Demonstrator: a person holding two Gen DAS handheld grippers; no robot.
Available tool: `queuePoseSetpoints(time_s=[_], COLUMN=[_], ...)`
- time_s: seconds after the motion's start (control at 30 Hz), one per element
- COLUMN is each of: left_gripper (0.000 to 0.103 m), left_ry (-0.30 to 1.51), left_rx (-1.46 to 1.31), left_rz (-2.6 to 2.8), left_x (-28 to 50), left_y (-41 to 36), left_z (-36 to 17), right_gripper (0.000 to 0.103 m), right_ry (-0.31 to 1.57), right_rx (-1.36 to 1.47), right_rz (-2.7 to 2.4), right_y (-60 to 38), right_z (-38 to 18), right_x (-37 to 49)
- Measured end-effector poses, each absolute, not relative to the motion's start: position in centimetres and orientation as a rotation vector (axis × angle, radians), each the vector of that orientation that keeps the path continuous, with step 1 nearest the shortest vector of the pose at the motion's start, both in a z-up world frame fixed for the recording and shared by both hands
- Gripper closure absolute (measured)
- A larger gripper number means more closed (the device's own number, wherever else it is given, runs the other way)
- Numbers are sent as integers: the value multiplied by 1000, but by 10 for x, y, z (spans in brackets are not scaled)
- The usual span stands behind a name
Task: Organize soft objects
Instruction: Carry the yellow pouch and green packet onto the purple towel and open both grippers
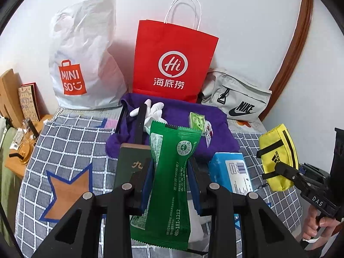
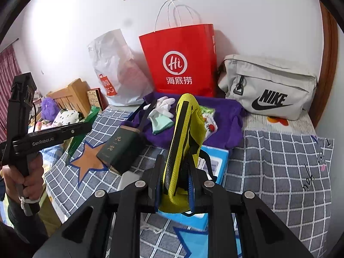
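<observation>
My left gripper (image 1: 171, 178) is shut on a green snack packet (image 1: 172, 172) and holds it upright above the checked bedspread. My right gripper (image 2: 174, 180) is shut on a yellow Adidas pouch (image 2: 182, 142), held on edge; it also shows in the left wrist view (image 1: 278, 152) at the right. Behind lie a purple towel (image 1: 176, 111) with white gloves (image 1: 154, 109) and small packets on it. A red paper bag (image 1: 172, 60), a white Miniso plastic bag (image 1: 86, 64) and a grey Nike bag (image 1: 236, 96) stand against the wall.
A dark green box (image 1: 131, 165) and a blue box (image 1: 234, 172) lie on the checked bedspread (image 1: 71, 142) near the grippers. A wooden side table (image 1: 23, 150) with clutter stands at the left. A brown wooden frame (image 1: 298, 43) curves up at the right.
</observation>
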State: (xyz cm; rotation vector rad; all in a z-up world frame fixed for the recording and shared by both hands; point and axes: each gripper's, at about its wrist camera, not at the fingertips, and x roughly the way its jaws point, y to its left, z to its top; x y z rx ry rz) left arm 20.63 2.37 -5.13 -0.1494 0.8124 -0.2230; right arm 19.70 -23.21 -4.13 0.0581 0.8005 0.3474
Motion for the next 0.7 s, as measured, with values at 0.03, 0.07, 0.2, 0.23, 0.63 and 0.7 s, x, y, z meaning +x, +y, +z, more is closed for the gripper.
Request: queuePoseSetpoints(time_s=[0.03,0.07,0.2,0.23,0.63,0.7], left_gripper=[73,73,73,73,73,73], left_ry=[811,812,826,829,846,857], left_rx=[-149,-148,-152,-155,-162,-162], left_rz=[-224,-226,-230,-226,-195,-189], left_x=[209,213,229,233,268,277], left_y=[24,23,25,27,39,40], left_z=[-51,-51,-55,-57,-64,-66], right_gripper=[84,84,84,84,84,84], right_ry=[801,801,798,797,829,834], right_rx=[56,54,37,34,38,42], right_rz=[347,346,328,323,287,284], right_y=[-232,-232,-233,-233,-243,-243], right_z=[-41,-41,-40,-40,-54,-57], right_x=[201,205,224,229,286,295])
